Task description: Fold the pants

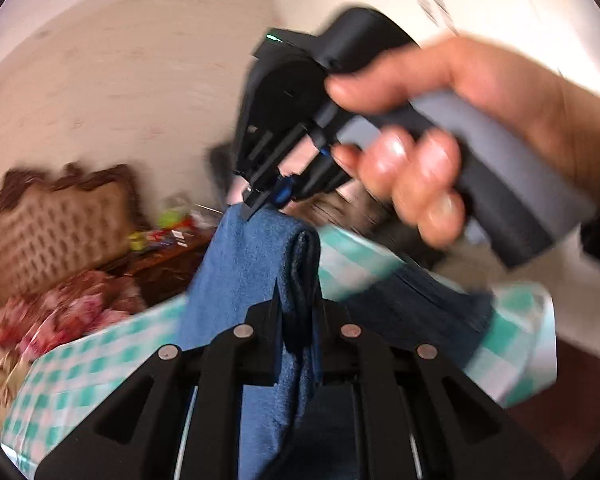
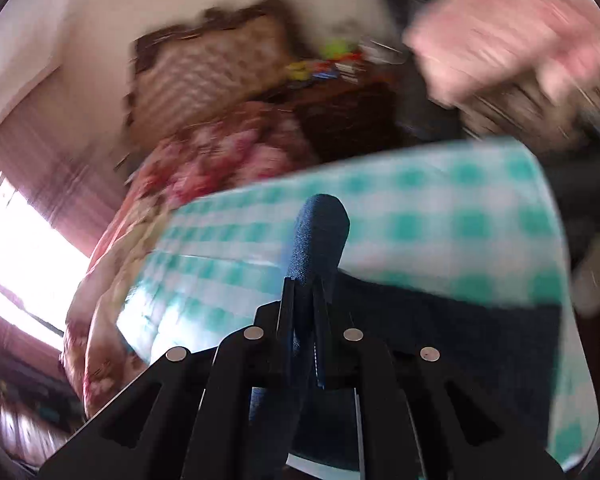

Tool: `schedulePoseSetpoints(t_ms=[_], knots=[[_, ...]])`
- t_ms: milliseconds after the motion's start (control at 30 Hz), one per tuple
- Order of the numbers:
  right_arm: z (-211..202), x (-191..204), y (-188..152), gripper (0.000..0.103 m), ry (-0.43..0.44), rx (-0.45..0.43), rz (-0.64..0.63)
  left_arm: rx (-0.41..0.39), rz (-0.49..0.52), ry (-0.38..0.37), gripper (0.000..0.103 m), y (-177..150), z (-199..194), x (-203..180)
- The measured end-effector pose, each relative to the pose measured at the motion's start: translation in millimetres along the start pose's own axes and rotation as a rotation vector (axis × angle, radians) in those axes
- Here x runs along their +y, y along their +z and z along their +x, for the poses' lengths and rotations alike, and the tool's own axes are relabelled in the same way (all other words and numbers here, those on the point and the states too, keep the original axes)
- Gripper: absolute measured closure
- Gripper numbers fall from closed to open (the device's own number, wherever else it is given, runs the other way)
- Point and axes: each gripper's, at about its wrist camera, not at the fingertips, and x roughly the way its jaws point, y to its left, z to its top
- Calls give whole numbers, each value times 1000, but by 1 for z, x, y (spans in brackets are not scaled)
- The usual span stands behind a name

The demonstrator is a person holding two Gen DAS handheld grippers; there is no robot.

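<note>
Both my hand-held grippers, left [image 1: 296, 320] and right [image 2: 304, 304], pinch soft, floppy blue denim pants [image 1: 256, 264] at the folded edge.

No legible text, label, brand, number or sign is shown in either wrist view; both are motion-blurred.

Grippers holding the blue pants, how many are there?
2. The left gripper pinches a fold of the pants close to its camera. The right gripper, in a hand, clamps their top edge. None seem hidden.
</note>
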Motion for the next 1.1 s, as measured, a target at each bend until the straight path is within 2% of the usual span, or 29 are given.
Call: schedulePoseSetpoints(t_ms=[67,133,233,267,333,433,467,500,533,633,667,733,800,900,1000,1100], knots=[[24,-48,-19,93,-36,62,52,87,81,-36,92,-25,33,-49],[55,-89,-40,93,-73,128,99,172,156,-48,91,-49,60,-81],[67,-118,-53,87,-17,132,159,171,287,-3,75,-70,73,-106],[64,-119,-53,86,3,128,156,163,308,8,69,-73,73,-109],[62,-118,-51,80,-8,134,133,161,324,31,69,-76,73,-111],[63,-115,-47,75,1,140,112,143,369,69,69,-83,76,-116],[64,-114,-45,70,3,142,106,138,382,76,72,-83,77,-119],[66,-115,-41,68,0,147,100,133,396,86,82,-83,79,-117],[66,-114,-39,68,-6,151,95,129,408,94,86,-84,76,-123],[72,-106,-35,68,-12,170,73,114,411,102,90,-84,73,-121],[74,-104,-33,69,-18,176,70,110,411,108,90,-83,73,-119],[72,-96,-26,88,-57,188,41,106,415,115,90,-81,69,-124],[64,-84,-18,93,-48,181,0,98,420,130,91,-79,66,-122],[44,-69,-8,94,-35,151,-53,59,409,173,92,-64,56,-115],[5,-61,4,94,4,76,-72,1,403,202,92,-39,44,-111],[-23,-72,7,95,6,27,-71,-44,427,186,92,-21,41,-123]])
